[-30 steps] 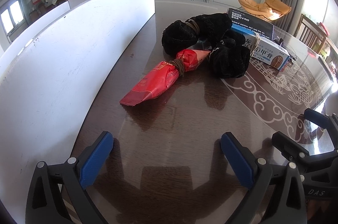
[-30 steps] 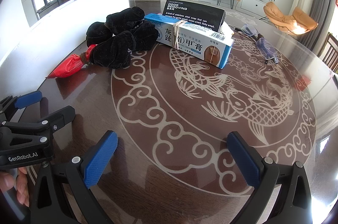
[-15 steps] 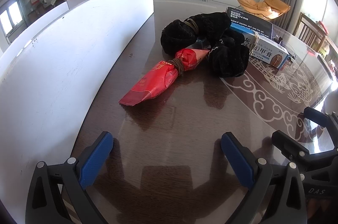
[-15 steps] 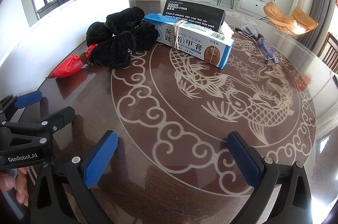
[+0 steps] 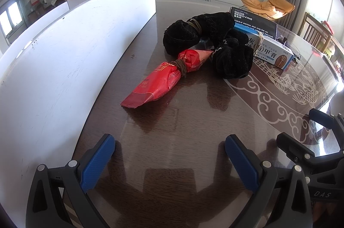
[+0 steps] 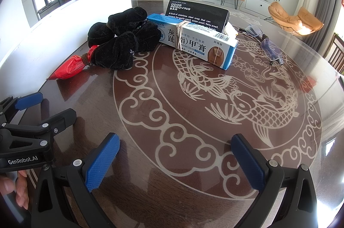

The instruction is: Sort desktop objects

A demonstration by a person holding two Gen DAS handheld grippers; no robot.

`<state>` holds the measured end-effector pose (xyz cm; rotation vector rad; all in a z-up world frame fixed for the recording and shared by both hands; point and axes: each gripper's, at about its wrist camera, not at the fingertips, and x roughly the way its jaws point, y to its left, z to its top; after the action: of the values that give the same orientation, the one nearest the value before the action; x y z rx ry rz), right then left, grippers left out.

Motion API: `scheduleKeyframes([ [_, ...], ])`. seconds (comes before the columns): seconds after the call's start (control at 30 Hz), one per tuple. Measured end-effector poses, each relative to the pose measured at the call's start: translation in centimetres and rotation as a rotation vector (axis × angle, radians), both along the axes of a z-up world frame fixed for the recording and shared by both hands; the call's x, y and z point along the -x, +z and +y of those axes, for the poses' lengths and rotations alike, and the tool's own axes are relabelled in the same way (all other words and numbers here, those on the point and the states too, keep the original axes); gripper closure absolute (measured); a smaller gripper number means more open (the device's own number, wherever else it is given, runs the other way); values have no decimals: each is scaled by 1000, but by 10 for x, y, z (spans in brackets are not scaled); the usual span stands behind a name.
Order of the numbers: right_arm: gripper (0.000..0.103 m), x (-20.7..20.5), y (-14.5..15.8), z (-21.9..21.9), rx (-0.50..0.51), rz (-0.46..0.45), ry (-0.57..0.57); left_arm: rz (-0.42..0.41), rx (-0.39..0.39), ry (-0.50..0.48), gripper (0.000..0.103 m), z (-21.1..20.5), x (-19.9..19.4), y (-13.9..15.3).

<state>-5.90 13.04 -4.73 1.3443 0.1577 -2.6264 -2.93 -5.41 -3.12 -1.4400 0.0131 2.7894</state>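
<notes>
Red foil, cinched by a brown band, formed a crumpled packet [image 5: 162, 80] at twelve o'clock on the glossy tabletop [image 5: 172, 142], touching a black velvet bundle [image 5: 215, 43]. Both the left tongs [image 5: 169, 161] and the right tongs [image 6: 175, 161] gaped empty.

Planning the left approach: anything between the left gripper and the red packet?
Nothing visible. The left gripper is open, with bare table between it and the red packet. The black fabric bundle lies beyond the packet, touching its far end.
</notes>
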Motion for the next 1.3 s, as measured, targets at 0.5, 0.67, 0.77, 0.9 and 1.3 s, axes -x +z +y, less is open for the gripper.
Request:
scheduleKeyframes([
  [0.5,0,0,0,0,0,0,0,-1,0,-1,0,-1,0,1],
  [0.67,0,0,0,0,0,0,0,-1,0,-1,0,-1,1,1],
  [0.77,0,0,0,-1,0,0,0,-1,0,-1,0,-1,1,1],
  [0.9,0,0,0,0,0,0,0,-1,0,-1,0,-1,1,1],
  [1.3,0,0,0,-1,0,0,0,0,-1,-1,0,-1,-1,1],
])
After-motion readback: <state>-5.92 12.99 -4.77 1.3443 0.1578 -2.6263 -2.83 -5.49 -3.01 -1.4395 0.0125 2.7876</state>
